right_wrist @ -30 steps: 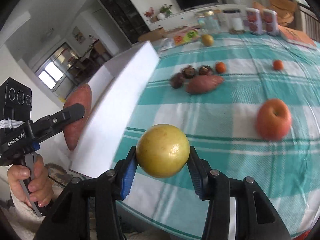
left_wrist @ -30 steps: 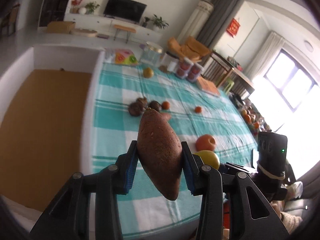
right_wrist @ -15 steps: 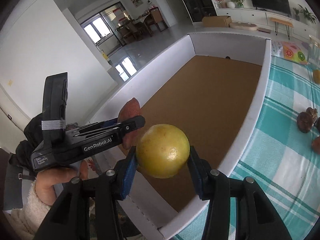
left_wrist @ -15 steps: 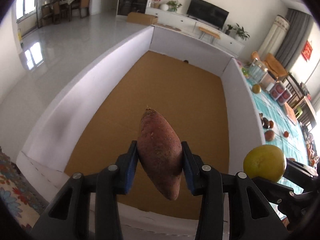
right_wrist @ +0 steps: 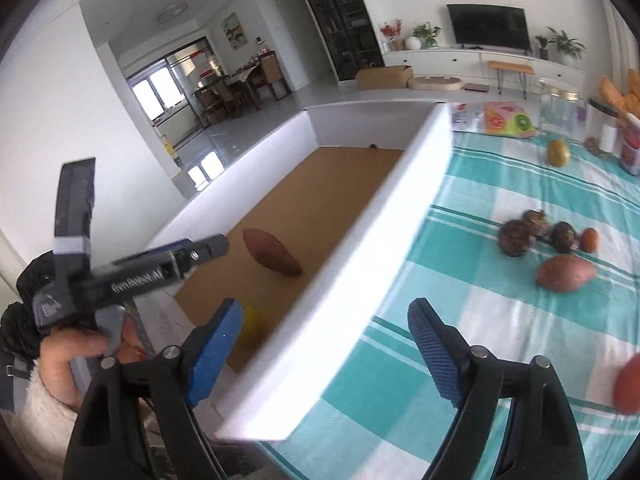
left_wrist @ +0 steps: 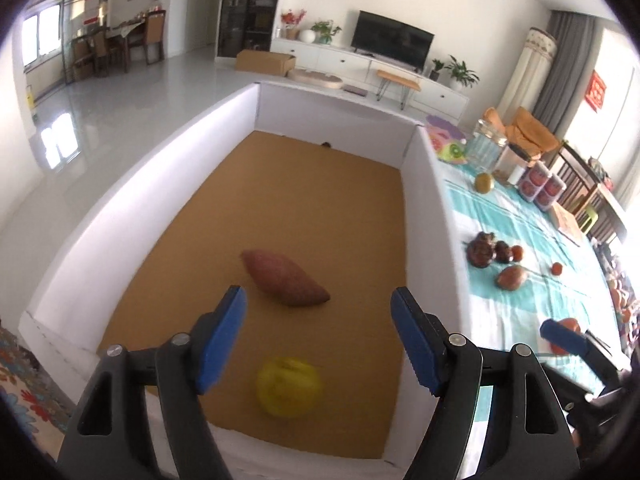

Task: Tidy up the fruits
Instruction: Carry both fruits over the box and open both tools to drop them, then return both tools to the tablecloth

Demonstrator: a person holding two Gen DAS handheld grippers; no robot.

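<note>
A large white-walled box [left_wrist: 424, 216] with a brown cardboard floor stands left of the checked table. A sweet potato [left_wrist: 285, 278] lies on its floor, also in the right wrist view [right_wrist: 271, 257]. A yellow round fruit [left_wrist: 289, 386] lies, blurred, near the box's front wall; the right wrist view shows a sliver of it [right_wrist: 252, 320]. My left gripper [left_wrist: 318, 340] is open and empty above the box. My right gripper [right_wrist: 326, 350] is open and empty above the box's right wall [right_wrist: 360, 268].
On the teal checked tablecloth [right_wrist: 460, 320] lie a second sweet potato [right_wrist: 566, 274], several dark brown fruits [right_wrist: 514, 236], small orange fruits [right_wrist: 590, 239], a red apple [right_wrist: 628, 384] and a greenish fruit [right_wrist: 559, 153]. Jars and cans stand at the far table edge [left_wrist: 542, 186].
Both grippers have opened. The sweet potato and the yellow fruit have dropped onto the box floor. The right gripper has swung right, toward the table.
</note>
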